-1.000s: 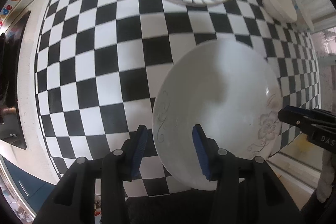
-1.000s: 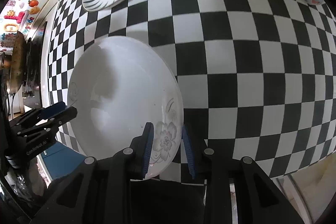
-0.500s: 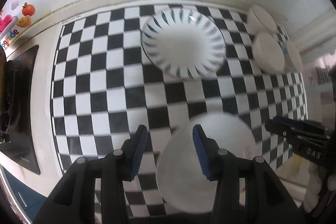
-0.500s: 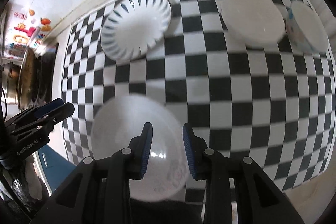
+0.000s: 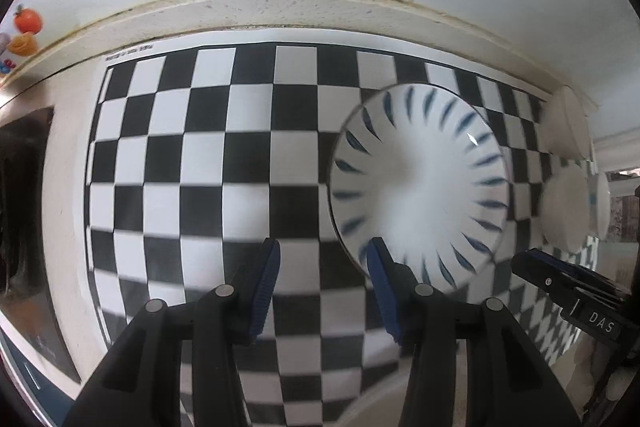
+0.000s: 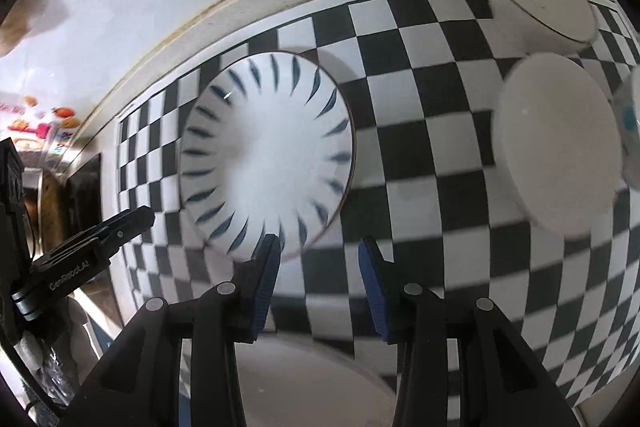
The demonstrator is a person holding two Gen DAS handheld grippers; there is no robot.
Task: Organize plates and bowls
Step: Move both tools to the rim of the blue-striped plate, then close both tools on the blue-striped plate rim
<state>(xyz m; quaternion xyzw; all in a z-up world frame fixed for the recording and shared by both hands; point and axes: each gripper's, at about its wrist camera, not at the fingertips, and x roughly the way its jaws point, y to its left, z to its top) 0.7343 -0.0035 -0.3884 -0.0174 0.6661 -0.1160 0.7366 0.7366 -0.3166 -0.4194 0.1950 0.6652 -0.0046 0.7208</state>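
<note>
Blue-striped plate (image 5: 420,187) sits on the checkered mat (image 5: 180,167); left gripper (image 5: 324,287) and right gripper (image 6: 318,281) both gape, holding nothing.

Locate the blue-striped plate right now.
The blue-striped plate lies flat on the checkered mat near the back wall: left of centre in the right wrist view, right of centre in the left. White bowls sit to its right.

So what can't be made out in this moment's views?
- Floral plate, right wrist: cut off by the bottom edge and hidden behind the right claw.
- Patterned bowl, right wrist: cut by the edge, blurred.
- White bowls, left wrist: blurred, too small to count.
</note>
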